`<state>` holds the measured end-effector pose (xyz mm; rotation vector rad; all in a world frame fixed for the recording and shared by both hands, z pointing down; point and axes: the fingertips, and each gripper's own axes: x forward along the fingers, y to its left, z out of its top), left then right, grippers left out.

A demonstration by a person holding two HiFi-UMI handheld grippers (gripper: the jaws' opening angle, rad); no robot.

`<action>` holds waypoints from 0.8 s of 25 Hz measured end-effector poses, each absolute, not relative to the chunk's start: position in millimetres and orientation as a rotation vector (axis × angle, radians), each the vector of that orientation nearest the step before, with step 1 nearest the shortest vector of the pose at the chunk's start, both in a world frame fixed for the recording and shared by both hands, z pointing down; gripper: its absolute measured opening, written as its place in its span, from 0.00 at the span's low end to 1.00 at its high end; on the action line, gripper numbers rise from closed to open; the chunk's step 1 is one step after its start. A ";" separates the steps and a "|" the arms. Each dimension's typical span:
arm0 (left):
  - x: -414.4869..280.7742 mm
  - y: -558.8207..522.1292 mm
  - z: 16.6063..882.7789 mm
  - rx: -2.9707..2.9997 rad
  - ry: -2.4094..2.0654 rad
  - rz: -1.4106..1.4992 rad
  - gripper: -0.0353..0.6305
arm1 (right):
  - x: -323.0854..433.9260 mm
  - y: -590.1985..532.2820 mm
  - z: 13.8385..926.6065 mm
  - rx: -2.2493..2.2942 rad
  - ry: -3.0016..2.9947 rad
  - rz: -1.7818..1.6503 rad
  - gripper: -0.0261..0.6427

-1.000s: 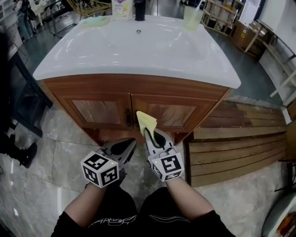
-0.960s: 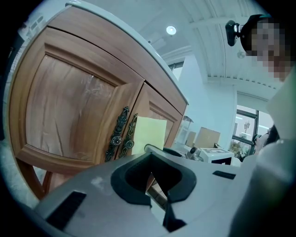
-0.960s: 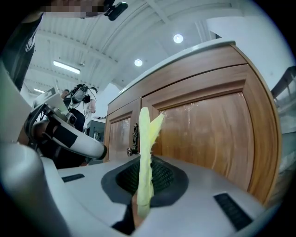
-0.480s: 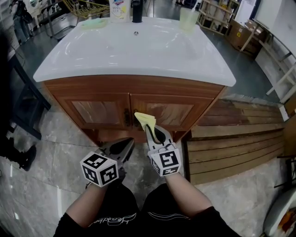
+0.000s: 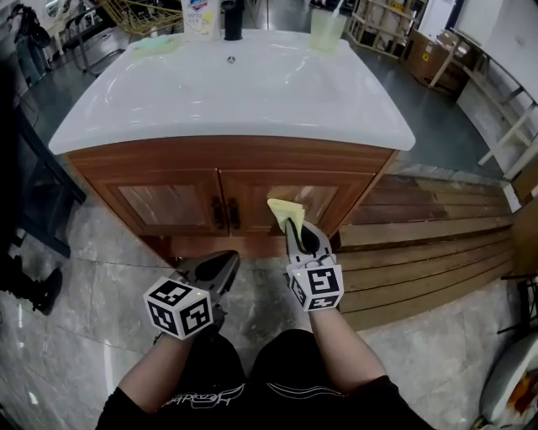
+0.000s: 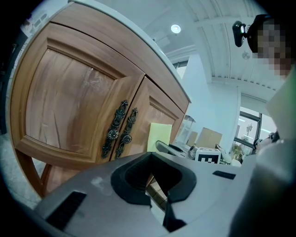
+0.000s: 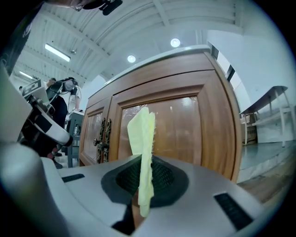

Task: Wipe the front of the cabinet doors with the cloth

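A wooden cabinet with two doors stands under a white basin top. The left door [image 5: 160, 204] and right door [image 5: 315, 201] meet at dark ornate handles [image 5: 224, 213]. My right gripper [image 5: 296, 230] is shut on a folded yellow cloth [image 5: 286, 212], which stands upright against the right door's panel [image 7: 178, 125]. In the right gripper view the cloth [image 7: 143, 148] rises out of the closed jaws. My left gripper [image 5: 224, 264] hangs lower, in front of the cabinet's base, shut and empty. From the left gripper view the handles [image 6: 119, 129] and the cloth [image 6: 159, 135] show ahead.
The white basin top [image 5: 235, 92] juts out over the doors and carries a bottle [image 5: 200, 15] and a cup [image 5: 324, 29] at the back. Wooden planks [image 5: 437, 243] lie on the floor to the right. A dark stand [image 5: 34, 180] is at the left.
My right gripper has carried the cloth to the right, from beside the handles onto the right door's panel. The left gripper has hardly moved.
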<state>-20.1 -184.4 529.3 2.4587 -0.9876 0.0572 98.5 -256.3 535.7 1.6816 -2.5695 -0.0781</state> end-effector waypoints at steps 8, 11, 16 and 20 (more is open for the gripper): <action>-9.3 -182.5 531.0 2.462 -0.953 0.048 0.06 | 166.2 -254.5 534.6 1.908 -2.494 0.005 0.10; -7.5 -183.0 529.2 2.452 -0.943 0.023 0.06 | 186.9 -252.5 532.3 1.978 -2.452 0.013 0.10; -1.2 -182.5 525.7 2.460 -0.928 0.005 0.06 | 220.3 -251.3 530.4 2.058 -2.387 0.014 0.10; 1.1 -180.4 525.7 2.468 -0.923 0.011 0.06 | 248.6 -249.1 534.8 2.123 -2.327 0.033 0.10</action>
